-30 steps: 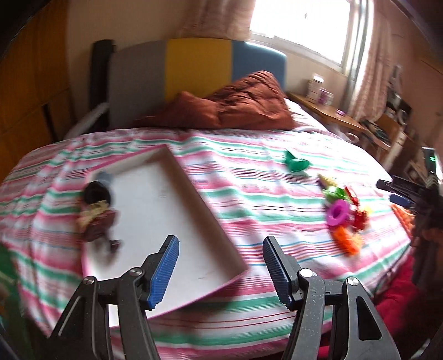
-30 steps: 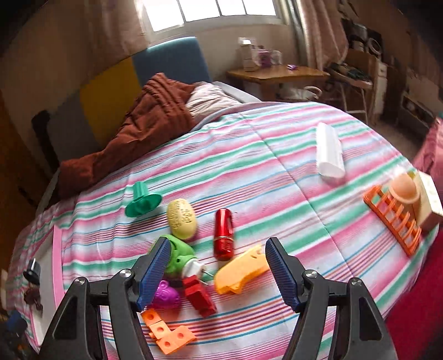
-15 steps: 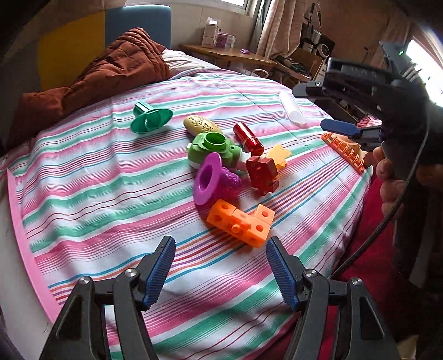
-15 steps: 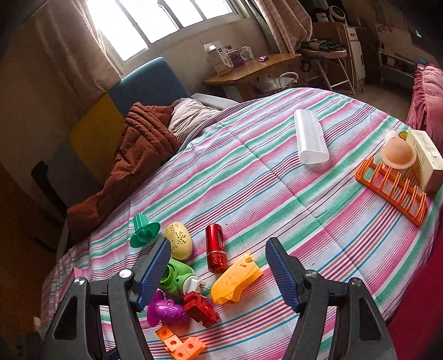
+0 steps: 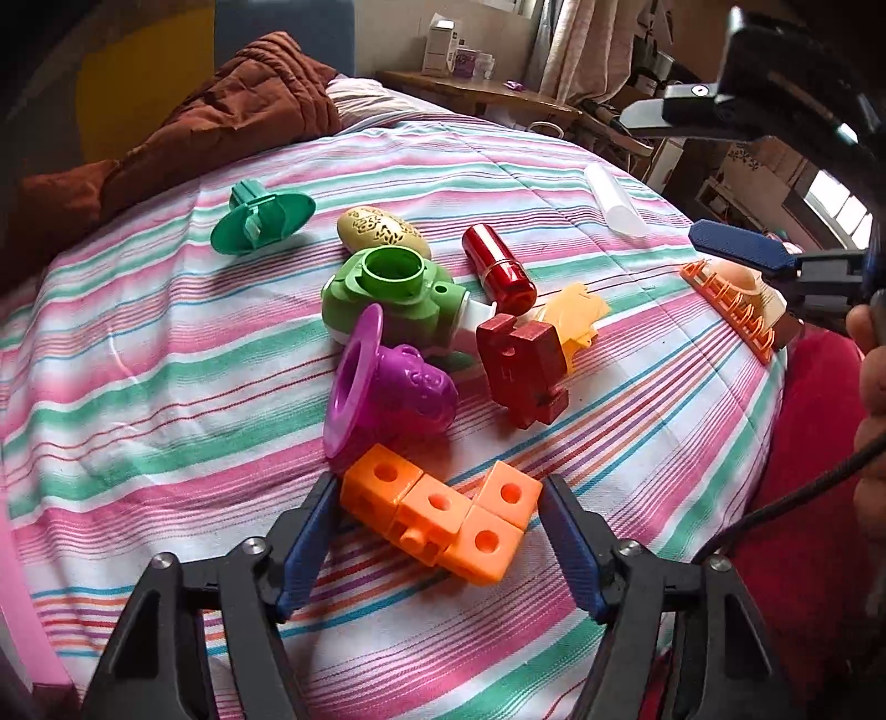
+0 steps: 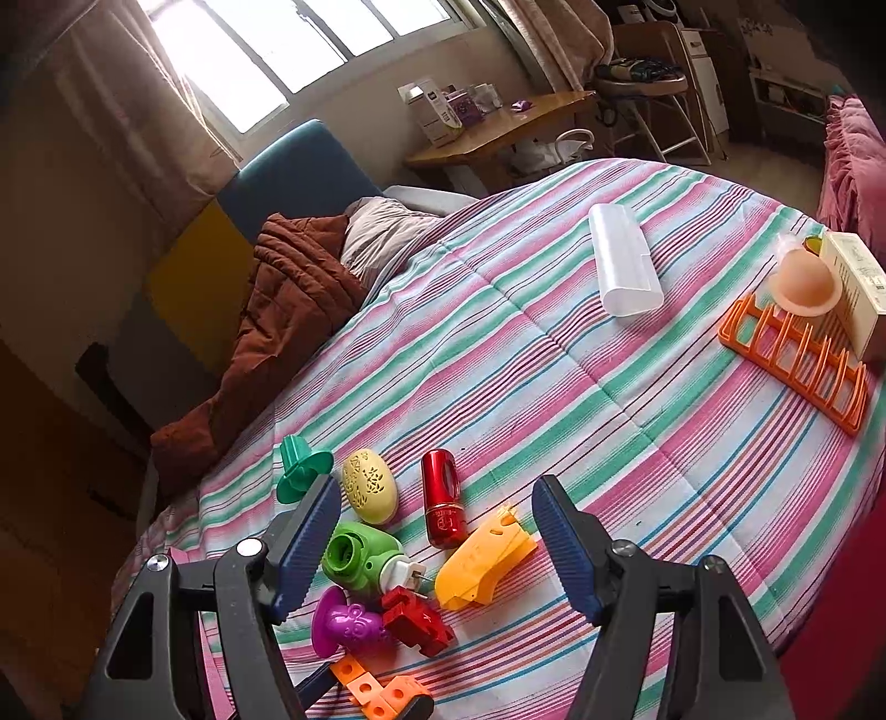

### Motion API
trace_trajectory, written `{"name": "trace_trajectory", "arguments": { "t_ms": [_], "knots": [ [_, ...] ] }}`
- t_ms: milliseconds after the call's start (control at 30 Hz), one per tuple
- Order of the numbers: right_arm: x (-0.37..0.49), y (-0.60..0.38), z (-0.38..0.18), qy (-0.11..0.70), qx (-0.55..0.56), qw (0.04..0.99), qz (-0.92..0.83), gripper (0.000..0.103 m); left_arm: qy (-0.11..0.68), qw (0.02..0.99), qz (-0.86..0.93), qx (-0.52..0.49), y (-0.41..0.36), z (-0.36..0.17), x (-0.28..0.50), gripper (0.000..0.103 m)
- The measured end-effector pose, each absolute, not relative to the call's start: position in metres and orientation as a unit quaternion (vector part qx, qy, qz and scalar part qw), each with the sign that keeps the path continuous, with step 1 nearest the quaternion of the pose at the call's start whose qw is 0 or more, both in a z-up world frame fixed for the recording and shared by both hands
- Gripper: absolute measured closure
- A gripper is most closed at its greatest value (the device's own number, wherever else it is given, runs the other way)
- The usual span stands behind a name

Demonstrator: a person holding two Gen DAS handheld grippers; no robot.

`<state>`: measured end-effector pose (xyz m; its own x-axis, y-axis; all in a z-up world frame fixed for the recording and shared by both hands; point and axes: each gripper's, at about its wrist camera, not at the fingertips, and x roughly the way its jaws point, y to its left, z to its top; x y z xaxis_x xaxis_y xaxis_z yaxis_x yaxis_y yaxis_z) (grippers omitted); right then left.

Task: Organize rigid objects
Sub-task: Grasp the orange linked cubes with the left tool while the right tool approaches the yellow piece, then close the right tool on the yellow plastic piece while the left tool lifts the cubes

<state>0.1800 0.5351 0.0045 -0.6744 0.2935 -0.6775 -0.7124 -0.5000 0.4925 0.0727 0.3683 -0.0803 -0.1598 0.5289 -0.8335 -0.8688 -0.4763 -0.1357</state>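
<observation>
Left hand-held gripper spread around the orange block cluster on the striped bed; right hand-held gripper released above the toy pile.

The left wrist view showed the orange blocks lying between the left blue pads, jaws wide and not yet closed on them, just in front of the purple funnel toy and dark red block. It also caught the right hand-held gripper from outside at the far right, by the orange rack. The right wrist view looked from higher up, its jaws apart and empty over the green toy, red cylinder and yellow piece. Only it showed the white case whole, the cream box beside the rack, and the window.
</observation>
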Motion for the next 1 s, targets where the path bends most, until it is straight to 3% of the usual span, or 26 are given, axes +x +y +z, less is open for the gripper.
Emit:
{"name": "trace_trajectory", "arguments": {
  "t_ms": [467, 767, 1000],
  "knots": [
    [0.178, 0.541, -0.012, 0.419, -0.292, 0.301, 0.806, 0.030, 0.178, 0.471, 0.754, -0.422, 0.290, -0.080, 0.047, 0.030],
    [0.184, 0.553, -0.036, 0.467, -0.314, 0.310, 0.767, 0.030, 0.164, 0.464, 0.769, -0.408, 0.275, -0.082, 0.049, 0.030],
    [0.168, 0.547, -0.047, 0.444, -0.364, 0.306, 0.760, 0.034, 0.177, 0.455, 0.778, -0.396, 0.272, -0.085, 0.054, 0.035]
  ]
}}
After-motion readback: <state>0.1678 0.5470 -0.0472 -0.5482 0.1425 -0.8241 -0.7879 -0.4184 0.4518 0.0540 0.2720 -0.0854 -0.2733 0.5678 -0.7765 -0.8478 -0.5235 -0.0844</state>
